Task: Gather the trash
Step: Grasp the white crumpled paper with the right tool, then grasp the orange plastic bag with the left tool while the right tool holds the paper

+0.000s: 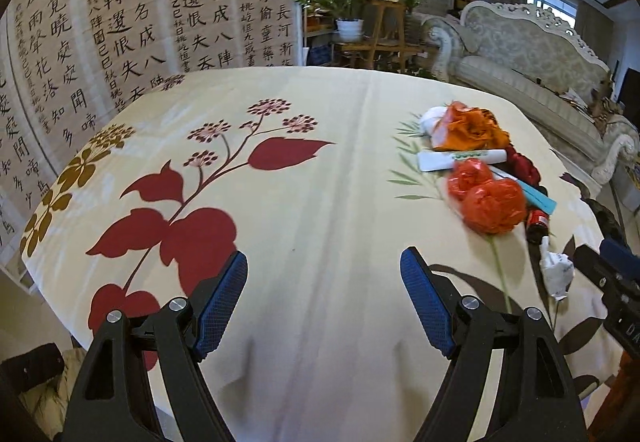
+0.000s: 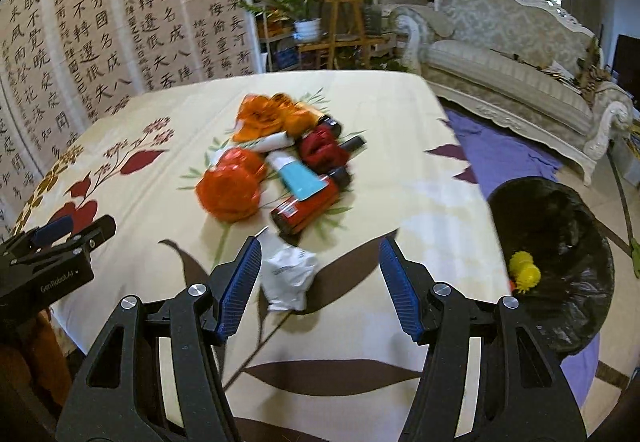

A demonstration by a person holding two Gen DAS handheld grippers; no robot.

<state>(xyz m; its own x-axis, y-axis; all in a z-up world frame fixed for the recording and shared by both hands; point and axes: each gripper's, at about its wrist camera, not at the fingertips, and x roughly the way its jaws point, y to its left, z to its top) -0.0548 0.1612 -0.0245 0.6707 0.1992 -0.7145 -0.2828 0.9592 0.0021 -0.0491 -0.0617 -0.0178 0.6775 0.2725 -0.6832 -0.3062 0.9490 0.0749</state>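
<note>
A heap of trash lies on the flowered tablecloth (image 2: 400, 170): a crumpled red plastic bag (image 2: 230, 188), an orange wrapper (image 2: 272, 116), a dark red wad (image 2: 322, 148), a red bottle (image 2: 308, 204), a teal and white tube (image 2: 298, 176). A crumpled white paper (image 2: 288, 276) lies nearest, just in front of my open right gripper (image 2: 320, 266), close to its left finger. My left gripper (image 1: 324, 274) is open and empty over bare cloth, left of the heap (image 1: 486, 202). The white paper also shows in the left wrist view (image 1: 556, 274).
A bin with a black liner (image 2: 560, 242) stands on the floor right of the table, with a yellow object (image 2: 524, 272) inside. A purple cloth (image 2: 504, 150), a pale sofa (image 2: 500, 58), potted plants (image 2: 312, 2) and a calligraphy screen (image 2: 100, 34) lie beyond.
</note>
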